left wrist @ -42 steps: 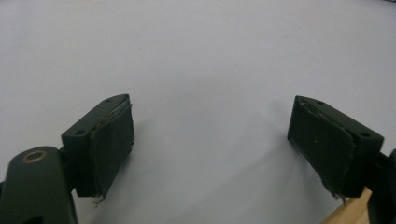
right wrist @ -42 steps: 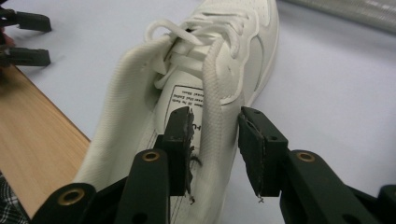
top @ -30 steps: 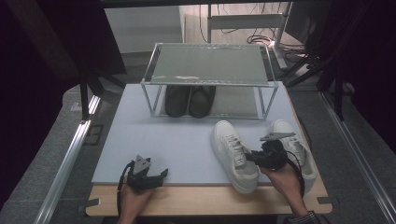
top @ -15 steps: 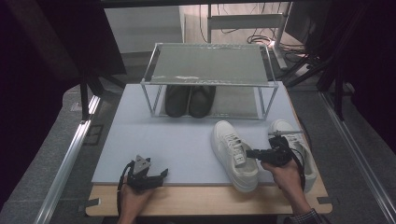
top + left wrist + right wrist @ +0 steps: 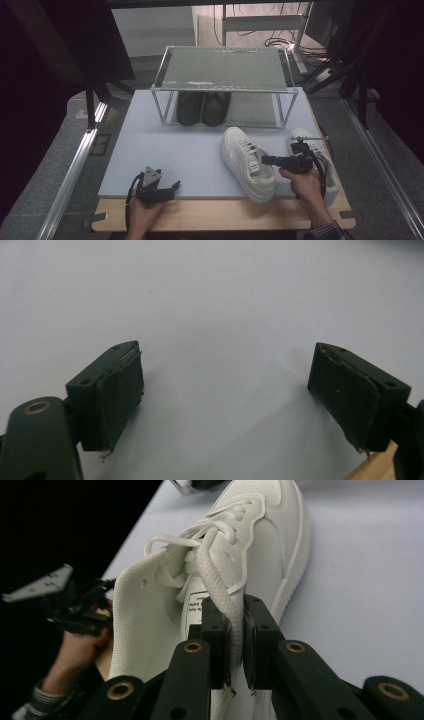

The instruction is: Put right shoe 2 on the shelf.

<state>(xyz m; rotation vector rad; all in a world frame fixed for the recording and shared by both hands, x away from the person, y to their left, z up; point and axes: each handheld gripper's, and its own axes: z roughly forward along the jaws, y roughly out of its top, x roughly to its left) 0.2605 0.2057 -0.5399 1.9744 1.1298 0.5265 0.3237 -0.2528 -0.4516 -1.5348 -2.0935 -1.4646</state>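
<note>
Right gripper [image 5: 236,630]: jaws nearly together, clamped on a white lace [image 5: 216,587] of the left white sneaker [image 5: 248,162]; pads pressing the flat lace from both sides, lace rising from the grip toward the eyelets. In the high view, right gripper [image 5: 267,160] lying level, pointing left across the sneaker's opening, hand [image 5: 302,184] behind it, forearm coming up from the worktop's near edge, checked cuff at the wrist.

Left white sneaker near the front right of the pale worktop [image 5: 165,150], toe toward the rack, heel close to the wooden front edge, tongue pulled up and open in the right gripper view. Second white sneaker [image 5: 312,150] just beside it to the right, partly covered by the hand and gripper.

Left gripper [image 5: 225,395]: jaws wide apart, nothing between the pads, only bare worktop beneath. In the high view, left gripper [image 5: 172,187] low at the front left of the worktop, pointing right, grey three-cornered plate on top, hand [image 5: 142,212] beneath and behind it, well apart from both sneakers.

Farther back, metal rack [image 5: 225,70] with a pair of dark shoes [image 5: 202,107] side by side beneath its shelf.
</note>
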